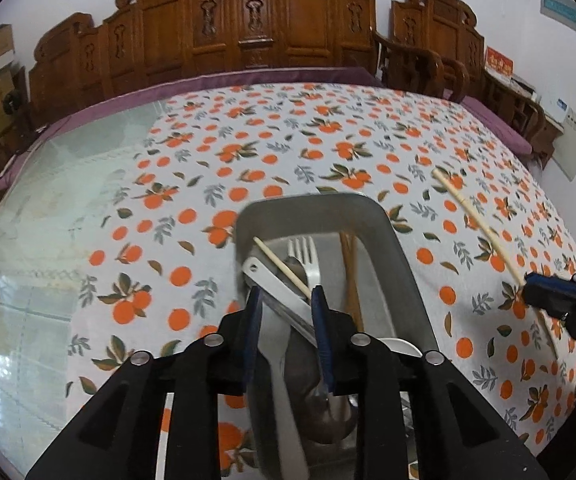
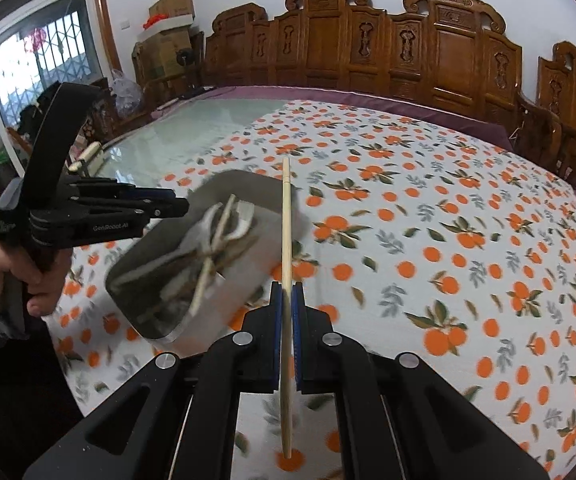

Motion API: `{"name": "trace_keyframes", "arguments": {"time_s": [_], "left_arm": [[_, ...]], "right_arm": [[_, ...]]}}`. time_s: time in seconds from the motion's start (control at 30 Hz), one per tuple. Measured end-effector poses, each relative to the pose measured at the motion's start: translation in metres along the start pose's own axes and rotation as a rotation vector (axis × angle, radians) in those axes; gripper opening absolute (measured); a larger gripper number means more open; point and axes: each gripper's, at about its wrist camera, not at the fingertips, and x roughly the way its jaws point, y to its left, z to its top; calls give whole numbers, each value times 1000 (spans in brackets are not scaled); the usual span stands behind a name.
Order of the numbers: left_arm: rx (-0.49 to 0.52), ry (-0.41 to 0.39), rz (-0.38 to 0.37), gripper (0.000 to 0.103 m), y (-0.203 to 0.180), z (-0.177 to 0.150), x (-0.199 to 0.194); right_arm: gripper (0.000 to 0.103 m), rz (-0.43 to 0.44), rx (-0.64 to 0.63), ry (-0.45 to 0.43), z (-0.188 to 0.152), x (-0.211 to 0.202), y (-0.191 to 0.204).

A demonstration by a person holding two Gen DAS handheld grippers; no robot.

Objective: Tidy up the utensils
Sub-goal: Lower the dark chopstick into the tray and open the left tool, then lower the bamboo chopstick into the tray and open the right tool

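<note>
Right gripper [image 2: 286, 294] pinched tight on a pale chopstick [image 2: 286, 216], gripped near mid-length and pointing forward just beside the gray metal tray [image 2: 223, 304]. Left gripper [image 1: 286, 300] hovers over the tray's contents, a white fork [image 1: 306, 254], a second chopstick [image 1: 281, 267] and a flat spatula handle [image 1: 275, 290], its jaws narrowly parted around nothing. The chopstick looks light, stiff and smooth, likely to pivot; a mid-shaft hold suits it. The table [image 2: 428, 208] wears an orange-print cloth.
</note>
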Motion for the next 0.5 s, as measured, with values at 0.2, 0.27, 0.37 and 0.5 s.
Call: {"name": "trace_keyframes", "arguments": {"time_s": [0.2, 0.27, 0.37, 0.5], "left_arm": [[-21, -36, 30, 35, 17, 3, -12], [-21, -45, 41, 36, 22, 3, -15], [-33, -54, 45, 38, 29, 4, -18], [-47, -63, 50, 40, 38, 4, -22]], "right_arm": [[6, 49, 22, -14, 22, 16, 25], [6, 63, 28, -10, 27, 22, 31], [6, 79, 42, 0, 34, 35, 38], [6, 106, 88, 28, 37, 55, 44]]}}
